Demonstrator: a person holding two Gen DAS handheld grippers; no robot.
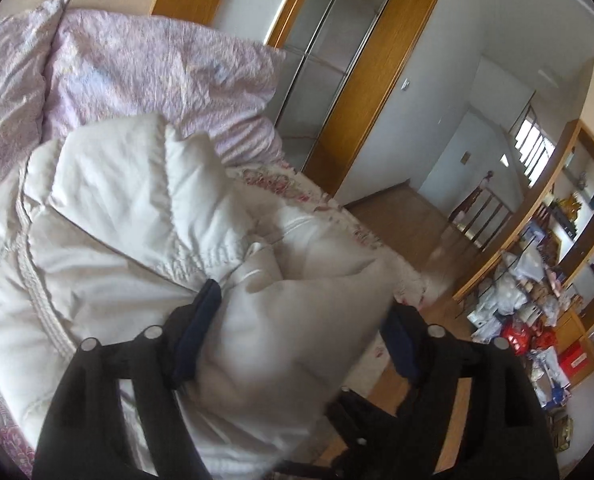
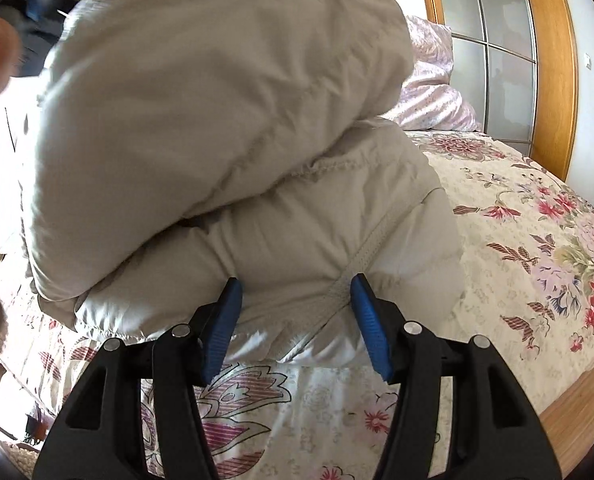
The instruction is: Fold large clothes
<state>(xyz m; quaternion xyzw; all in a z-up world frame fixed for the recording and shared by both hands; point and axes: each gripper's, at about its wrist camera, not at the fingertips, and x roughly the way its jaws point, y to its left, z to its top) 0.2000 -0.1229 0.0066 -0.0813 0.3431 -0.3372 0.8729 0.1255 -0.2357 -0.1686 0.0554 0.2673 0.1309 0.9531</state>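
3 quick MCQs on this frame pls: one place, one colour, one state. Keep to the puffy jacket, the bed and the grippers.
1. Where does the cream puffer jacket lie?
A. On the floral bedspread
B. On the wooden floor
C. On a chair

2. What colour are the pads on the right gripper fingers?
A. Red
B. Blue
C. Green

3. How do the right gripper's fingers stand against the jacket?
A. Clamped flat together with no cloth between
B. Apart, with the jacket's lower hem bulging between them
C. Pointing away from the jacket at the wall

Answers:
1 A: in the right wrist view the jacket rests folded over on the flowered cover.
2 B: both ribbed pads show bright blue.
3 B: a wide gap shows between the pads, and the puffed hem and its seam fill it.
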